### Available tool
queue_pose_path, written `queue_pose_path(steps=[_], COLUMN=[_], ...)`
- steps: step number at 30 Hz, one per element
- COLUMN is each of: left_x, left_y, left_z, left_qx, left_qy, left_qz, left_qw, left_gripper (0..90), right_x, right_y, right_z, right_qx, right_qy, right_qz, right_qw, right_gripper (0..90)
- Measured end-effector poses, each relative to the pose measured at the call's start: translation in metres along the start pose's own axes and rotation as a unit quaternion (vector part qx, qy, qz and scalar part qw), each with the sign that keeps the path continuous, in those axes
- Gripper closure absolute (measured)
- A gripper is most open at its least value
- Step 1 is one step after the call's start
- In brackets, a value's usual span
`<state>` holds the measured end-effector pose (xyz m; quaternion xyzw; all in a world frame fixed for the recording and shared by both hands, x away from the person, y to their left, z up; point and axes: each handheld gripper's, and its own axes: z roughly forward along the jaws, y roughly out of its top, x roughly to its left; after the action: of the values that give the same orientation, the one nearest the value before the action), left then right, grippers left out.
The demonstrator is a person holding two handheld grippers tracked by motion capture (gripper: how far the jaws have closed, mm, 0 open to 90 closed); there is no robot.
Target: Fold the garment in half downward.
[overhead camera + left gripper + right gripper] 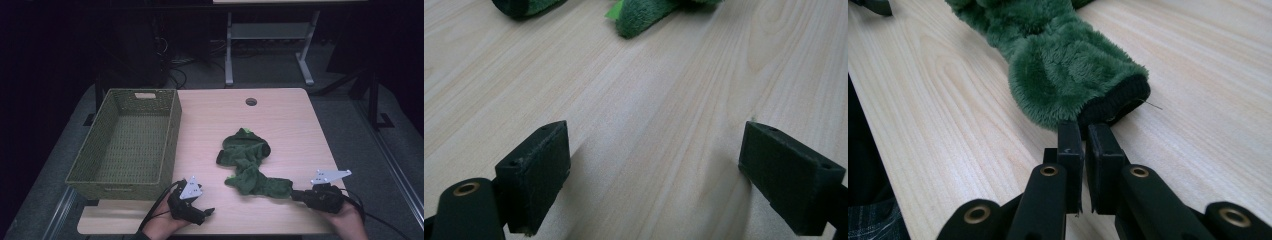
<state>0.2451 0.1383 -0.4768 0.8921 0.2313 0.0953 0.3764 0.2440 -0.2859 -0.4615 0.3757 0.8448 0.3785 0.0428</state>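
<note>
A fuzzy green garment (247,160) lies crumpled in the middle of the light wooden table (290,125). One sleeve with a black cuff (1115,105) stretches toward the near right. My right gripper (296,194) lies low on the table at that cuff, and in the right gripper view my right gripper (1084,132) has its jaws pressed together on the cuff's edge. My left gripper (206,212) rests near the table's front edge, left of the garment. In the left gripper view my left gripper (654,165) stands wide open over bare wood, with the green garment (644,12) farther off.
A green woven basket (172,135) sits on the left part of the table, nothing visible inside. A round cable hole (251,101) is at the table's far edge. A white desk frame (267,35) stands on the floor beyond.
</note>
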Motion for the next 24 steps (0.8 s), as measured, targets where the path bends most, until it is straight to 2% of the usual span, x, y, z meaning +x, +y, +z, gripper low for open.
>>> queue_pose_path(steps=[6,11,24], left_x=[0.000,0.000,0.000], left_y=[0.000,0.000,0.000], left_z=[0.000,0.000,0.000], left_qx=[0.000,0.000,0.000], left_qy=[0.000,0.001,0.001], left_qz=[0.000,0.000,0.001], left_qw=[1.0000,1.0000,1.0000], left_gripper=[12.4,12.4,12.4], right_x=[0.001,0.003,0.014], right_y=[0.001,0.005,0.027], right_z=[-0.006,-0.008,-0.014], right_qx=[-0.011,-0.021,-0.048], right_qy=[0.001,0.004,0.015], right_qz=[-0.001,-0.017,-0.057], right_qw=[0.9999,0.9996,0.9971], right_gripper=[85.5,85.7,85.9])
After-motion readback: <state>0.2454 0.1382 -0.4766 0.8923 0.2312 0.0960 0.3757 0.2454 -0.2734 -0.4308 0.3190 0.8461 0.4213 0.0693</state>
